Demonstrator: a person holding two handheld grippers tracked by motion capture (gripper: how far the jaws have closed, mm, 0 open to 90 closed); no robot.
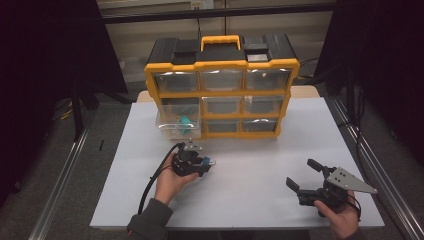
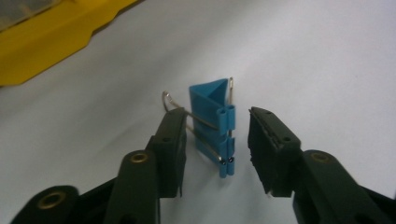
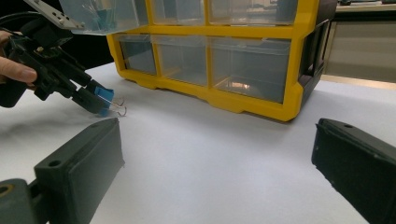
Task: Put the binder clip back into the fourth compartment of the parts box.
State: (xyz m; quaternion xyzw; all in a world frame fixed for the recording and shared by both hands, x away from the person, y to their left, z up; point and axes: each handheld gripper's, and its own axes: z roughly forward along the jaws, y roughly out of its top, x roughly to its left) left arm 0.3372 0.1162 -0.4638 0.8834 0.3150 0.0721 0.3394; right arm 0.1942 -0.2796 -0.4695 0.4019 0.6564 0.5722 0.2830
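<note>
Item: blue binder clip [image 2: 212,123], centre frame, between my left gripper [image 2: 217,151] jaws, unpinched, right pad apart; my right gripper [image 3: 217,172] gapes empty.

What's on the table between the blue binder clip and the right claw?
Nothing: bare white table separates the blue binder clip from the right claw, as the high view shows.

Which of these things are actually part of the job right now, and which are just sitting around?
In use:
- small blue binder clip with wire handles
- left claw, jaws either side of the clip
- pulled-out clear plastic drawer, holding something teal

Just there:
- yellow and black drawer cabinet
- white table
- right claw, open, empty
</note>
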